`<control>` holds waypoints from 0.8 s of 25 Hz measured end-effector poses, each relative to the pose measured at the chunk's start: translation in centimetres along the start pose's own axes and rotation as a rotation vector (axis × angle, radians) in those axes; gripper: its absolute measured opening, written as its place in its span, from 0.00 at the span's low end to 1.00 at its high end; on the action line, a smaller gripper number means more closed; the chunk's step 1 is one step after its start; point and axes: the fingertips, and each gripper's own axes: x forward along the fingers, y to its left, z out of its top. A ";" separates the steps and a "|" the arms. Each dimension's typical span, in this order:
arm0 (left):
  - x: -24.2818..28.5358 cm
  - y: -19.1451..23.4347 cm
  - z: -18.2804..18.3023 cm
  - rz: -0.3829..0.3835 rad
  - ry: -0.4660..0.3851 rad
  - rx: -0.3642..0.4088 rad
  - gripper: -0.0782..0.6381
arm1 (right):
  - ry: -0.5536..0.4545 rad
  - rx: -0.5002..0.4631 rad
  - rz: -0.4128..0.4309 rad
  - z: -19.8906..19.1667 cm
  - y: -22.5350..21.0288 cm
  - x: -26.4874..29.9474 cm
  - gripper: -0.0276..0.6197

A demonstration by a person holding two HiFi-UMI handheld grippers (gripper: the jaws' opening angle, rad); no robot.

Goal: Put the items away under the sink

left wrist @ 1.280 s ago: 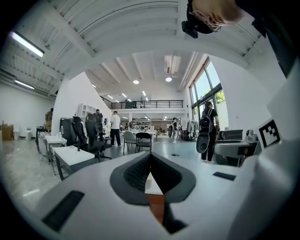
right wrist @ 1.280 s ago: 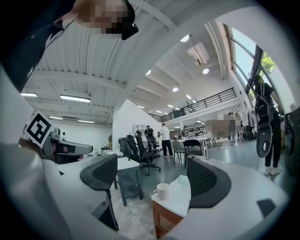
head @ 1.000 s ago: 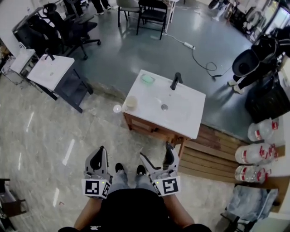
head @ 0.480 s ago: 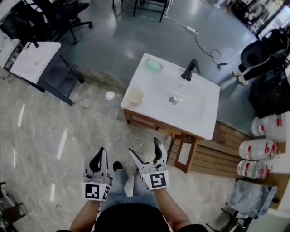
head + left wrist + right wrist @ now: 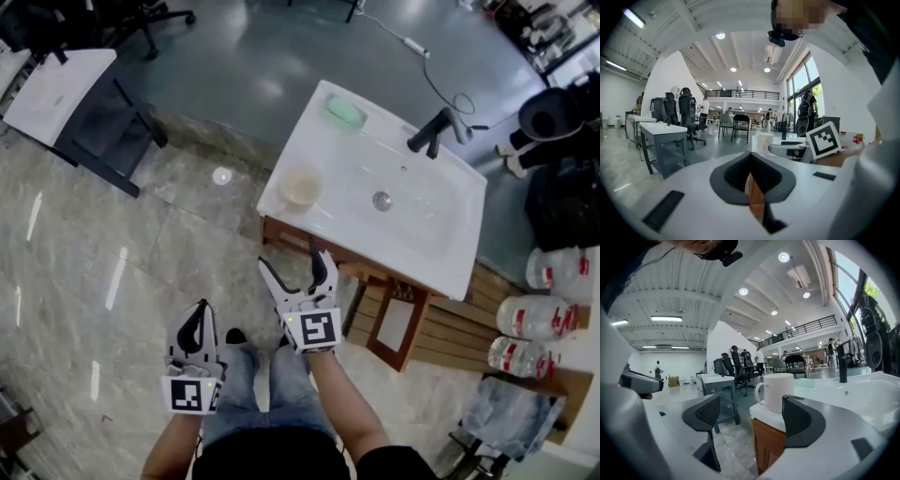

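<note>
A white sink top (image 5: 441, 248) sits on a wooden cabinet. A white mug (image 5: 302, 186) stands on its near left corner, a green soap (image 5: 345, 113) on the far left corner, and a black tap (image 5: 431, 131) at the back. Under the top, a cabinet door (image 5: 397, 324) hangs open. My right gripper (image 5: 293, 265) is open and empty, just in front of the cabinet below the mug. The right gripper view has the mug (image 5: 777, 391) a short way beyond the open right gripper (image 5: 752, 420). My left gripper (image 5: 197, 326) is held low over the floor, jaws closed together and empty (image 5: 751, 176).
Large water bottles (image 5: 544, 319) lie on a wooden platform (image 5: 469, 333) right of the cabinet. A white desk (image 5: 56, 84) stands at the upper left and a cable (image 5: 441, 80) runs over the floor behind the sink. A small round object (image 5: 221, 175) lies on the floor left of the cabinet.
The view has closed in on the sink. My right gripper moved forward and left to the cabinet corner under the mug. The left gripper stayed low.
</note>
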 end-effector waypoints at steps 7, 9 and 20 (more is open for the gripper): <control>2.3 1.9 -2.0 0.024 0.010 -0.018 0.12 | 0.026 -0.056 -0.004 -0.5 -0.2 5.9 0.51; 3.1 2.1 -1.8 0.024 0.004 -0.012 0.12 | 0.044 -0.028 -0.019 -0.6 -0.2 7.1 0.42; 3.3 3.0 -2.4 0.004 0.054 -0.022 0.12 | 0.037 -0.195 -0.100 0.3 -0.8 8.4 0.10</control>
